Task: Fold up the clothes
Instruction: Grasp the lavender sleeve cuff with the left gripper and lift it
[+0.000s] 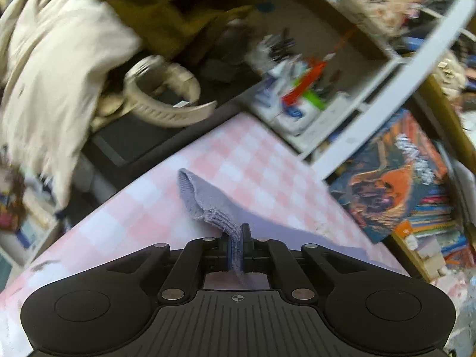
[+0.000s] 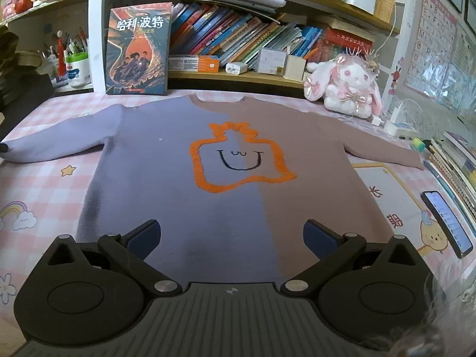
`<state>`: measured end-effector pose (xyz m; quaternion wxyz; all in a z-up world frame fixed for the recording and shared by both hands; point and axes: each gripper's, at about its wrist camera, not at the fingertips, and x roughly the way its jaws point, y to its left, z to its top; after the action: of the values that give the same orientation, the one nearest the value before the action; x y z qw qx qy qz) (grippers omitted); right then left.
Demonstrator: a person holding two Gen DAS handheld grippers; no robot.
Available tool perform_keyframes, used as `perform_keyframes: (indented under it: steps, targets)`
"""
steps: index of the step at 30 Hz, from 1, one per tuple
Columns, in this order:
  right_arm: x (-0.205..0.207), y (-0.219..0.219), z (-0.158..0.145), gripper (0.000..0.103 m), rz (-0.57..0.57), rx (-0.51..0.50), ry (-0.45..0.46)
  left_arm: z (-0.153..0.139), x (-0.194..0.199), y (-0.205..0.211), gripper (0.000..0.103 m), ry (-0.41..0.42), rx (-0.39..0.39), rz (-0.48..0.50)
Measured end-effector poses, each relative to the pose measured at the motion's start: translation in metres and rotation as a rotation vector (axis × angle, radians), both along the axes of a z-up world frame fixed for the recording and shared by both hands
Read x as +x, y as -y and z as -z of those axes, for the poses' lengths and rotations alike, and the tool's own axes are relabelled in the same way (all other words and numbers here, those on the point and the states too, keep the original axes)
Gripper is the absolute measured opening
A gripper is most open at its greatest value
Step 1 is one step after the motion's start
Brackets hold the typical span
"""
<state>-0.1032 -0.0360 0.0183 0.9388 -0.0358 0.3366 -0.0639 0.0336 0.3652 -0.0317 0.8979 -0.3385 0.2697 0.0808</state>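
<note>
Knitted in lilac and mauve halves, the sweater point(image 2: 226, 160) is laid flat, front up, on the pink-checked bench point(image 2: 44, 184). The left gripper point(image 1: 238, 238) is clamped on the lilac sleeve cuff point(image 1: 205, 205), which is lifted off the cloth. The right gripper point(image 2: 232, 232) hangs over the hem with jaws wide apart, holding nothing. A risk is judged: the thin pinch on the ribbing could slip, or the body could be dragged askew if the sleeve is pulled too hard. Room is limited at the right edge by a phone point(image 2: 449, 223) and at the rear by a plush rabbit point(image 2: 348, 86) and standing book point(image 2: 138, 50); the left bench edge lies near the cuff.
</note>
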Motion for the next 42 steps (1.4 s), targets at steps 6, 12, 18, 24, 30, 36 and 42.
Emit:
perform_keyframes:
  steps: [6, 12, 18, 24, 30, 36, 42]
  targets:
    - [0.008, 0.021, 0.003, 0.103, -0.022, 0.024, 0.002, -0.045, 0.003, 0.046, 0.003, 0.124, 0.08, 0.104]
    - [0.021, 0.059, 0.003, 0.103, -0.086, 0.053, 0.017, -0.078, 0.011, 0.119, 0.003, 0.201, 0.117, 0.174]
    - [0.036, 0.116, -0.003, 0.103, -0.163, 0.099, 0.009, -0.104, 0.028, 0.206, 0.003, 0.23, 0.158, 0.22]
    - [0.045, 0.171, -0.002, 0.103, -0.246, 0.155, -0.021, -0.123, 0.053, 0.287, 0.003, 0.249, 0.203, 0.25]
    - [0.043, 0.21, 0.002, 0.103, -0.305, 0.188, -0.046, -0.122, 0.077, 0.356, 0.003, 0.232, 0.24, 0.275]
    - [0.038, 0.239, 0.005, 0.103, -0.327, 0.209, -0.048, -0.109, 0.094, 0.406, 0.003, 0.192, 0.282, 0.301]
    - [0.034, 0.26, 0.008, 0.103, -0.313, 0.218, -0.062, -0.082, 0.105, 0.431, 0.003, 0.118, 0.325, 0.301]
